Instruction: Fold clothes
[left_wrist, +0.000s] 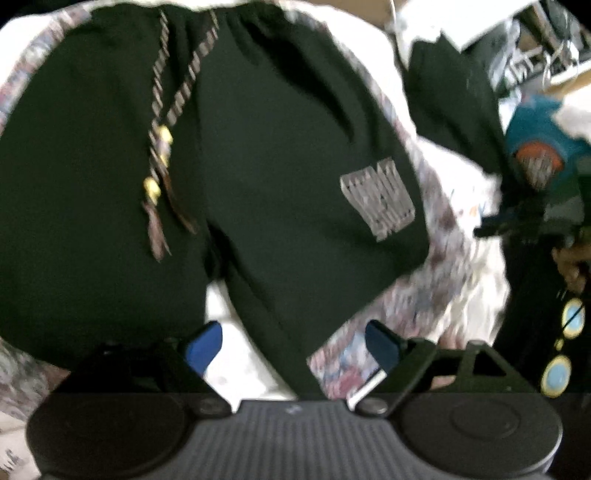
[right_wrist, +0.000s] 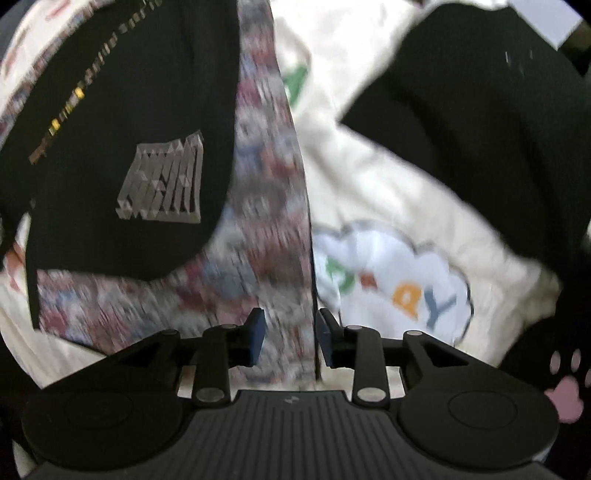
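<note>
The left claw (left_wrist: 293, 345) sits nearest, its blue pads wide apart with nothing between them, over a patterned cloth (left_wrist: 439, 236) covering the surface. The right claw (right_wrist: 290, 338) stands partly apart, also empty, above that cloth's edge. Black shorts (left_wrist: 258, 155) lie spread flat on the cloth, with a striped drawstring (left_wrist: 159, 122) and a grey printed patch (left_wrist: 376, 197). Beside them lies a cream garment (right_wrist: 369, 192) with a cloud print, partly under another black garment (right_wrist: 480, 122).
</note>
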